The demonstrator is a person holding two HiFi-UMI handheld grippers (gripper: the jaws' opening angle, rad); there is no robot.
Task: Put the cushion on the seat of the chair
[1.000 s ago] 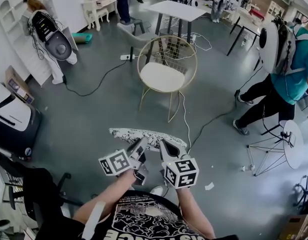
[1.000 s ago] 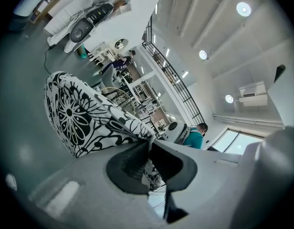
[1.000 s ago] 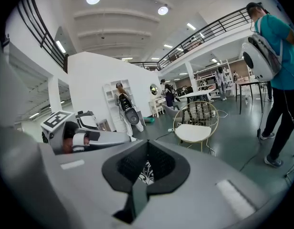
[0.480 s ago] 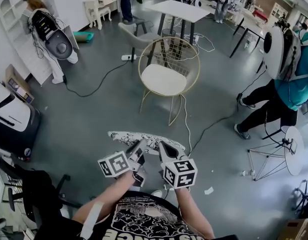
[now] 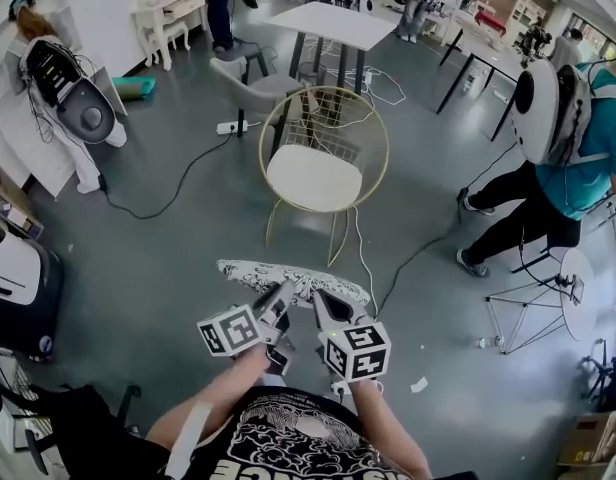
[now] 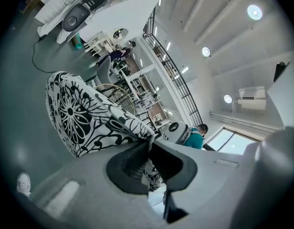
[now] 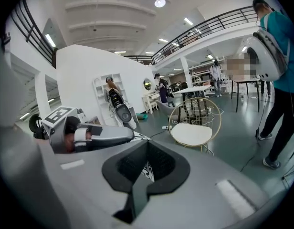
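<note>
Black-and-white floral cushion [image 5: 293,274] was held roughly flat above the grey floor [image 5: 168,258], in front of the round gold wire chair [image 5: 323,138] and well apart from its white seat [image 5: 314,177]. The left hand-held gripper [image 5: 280,294] had its jaws closed down on the cushion's near edge, fabric pinched between the pads, and the right hand-held gripper [image 5: 322,302] just beside it was clamped on that same edge. A person [image 5: 588,138] in a teal top stood off to the chair's right.
</note>
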